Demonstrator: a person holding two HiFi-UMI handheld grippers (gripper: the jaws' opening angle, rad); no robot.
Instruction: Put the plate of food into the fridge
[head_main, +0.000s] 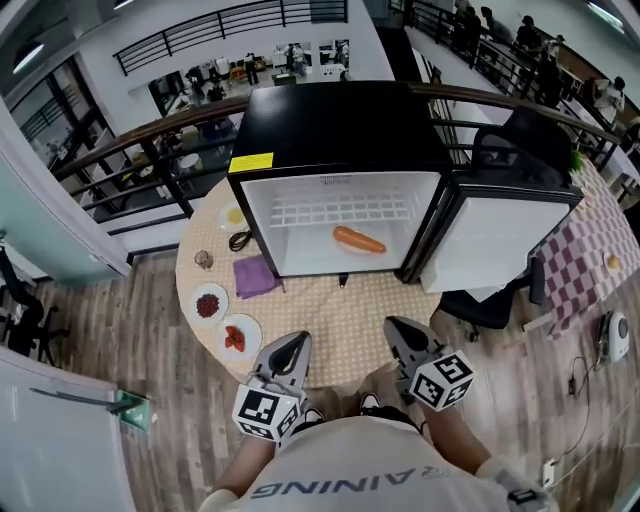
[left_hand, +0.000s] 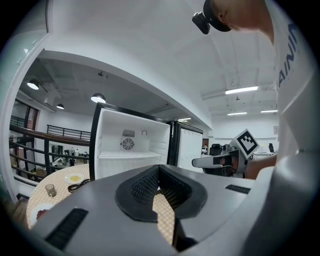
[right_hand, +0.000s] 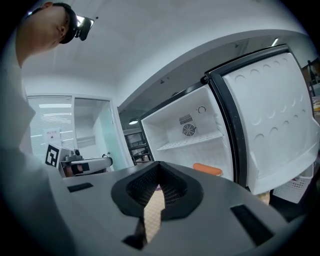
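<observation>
A black mini fridge (head_main: 340, 130) stands on the round table (head_main: 350, 320) with its door (head_main: 500, 240) swung open to the right. An orange carrot (head_main: 358, 240) lies on its floor, also seen in the right gripper view as the carrot (right_hand: 207, 170). Two white plates of red food sit at the table's left edge: one (head_main: 208, 303) with dark pieces, one (head_main: 240, 336) with brighter red pieces. My left gripper (head_main: 296, 346) and right gripper (head_main: 400, 330) hover over the table's near edge, both shut and empty, pointing at the fridge (left_hand: 132, 145).
A purple cloth (head_main: 255, 275), a small glass (head_main: 203, 260), a black cable (head_main: 240, 240) and a saucer with something yellow (head_main: 233, 215) lie left of the fridge. A black office chair (head_main: 490, 300) stands beyond the open door. A railing runs behind the table.
</observation>
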